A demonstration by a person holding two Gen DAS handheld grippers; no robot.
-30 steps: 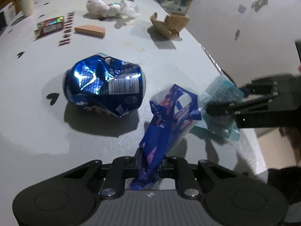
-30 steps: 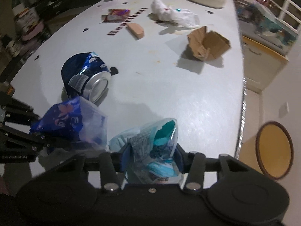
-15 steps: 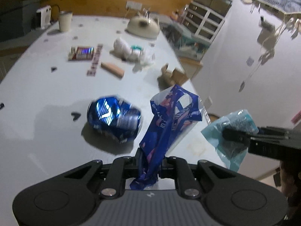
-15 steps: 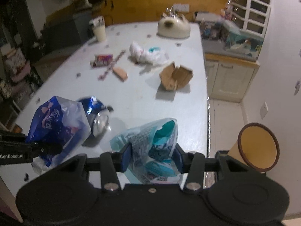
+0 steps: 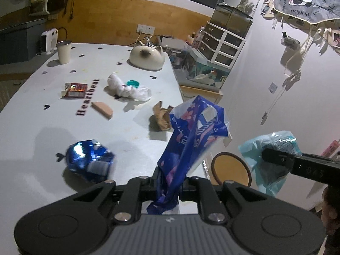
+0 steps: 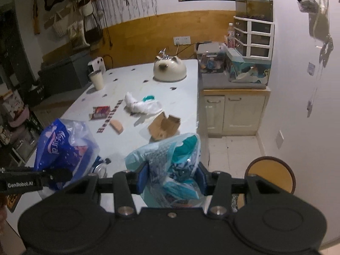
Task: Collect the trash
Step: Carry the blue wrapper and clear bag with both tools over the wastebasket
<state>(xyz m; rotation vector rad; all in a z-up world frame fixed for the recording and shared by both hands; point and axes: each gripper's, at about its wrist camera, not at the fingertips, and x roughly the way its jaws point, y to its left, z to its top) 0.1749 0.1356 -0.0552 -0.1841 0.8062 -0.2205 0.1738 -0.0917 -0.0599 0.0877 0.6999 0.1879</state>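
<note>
Wrappers lifted above the tabletop

Left wrist view: left tongs point(image 5: 169, 183) are clenched on the twisted lower end of a blue wrapper point(image 5: 192, 133), whose long axis rises up and to the right, its open mouth uppermost. White lettering on it is too creased to read. Left of this wrapper, a crushed blue can point(image 5: 89, 162) lies on the white tabletop point(image 5: 31, 114), which carries the word "Heartbeat". Right of the wrapper, right tongs point(image 5: 267, 156) pinch a teal wrapper point(image 5: 268, 148).

Right wrist view: right tongs point(image 6: 172, 176) grasp the teal wrapper point(image 6: 170, 159), crumpled, translucent, standing upright between blue pads, fine print unreadable. Left of it hangs the blue wrapper point(image 6: 63, 146), held by an arm marked "GenRobot.AI".
</note>
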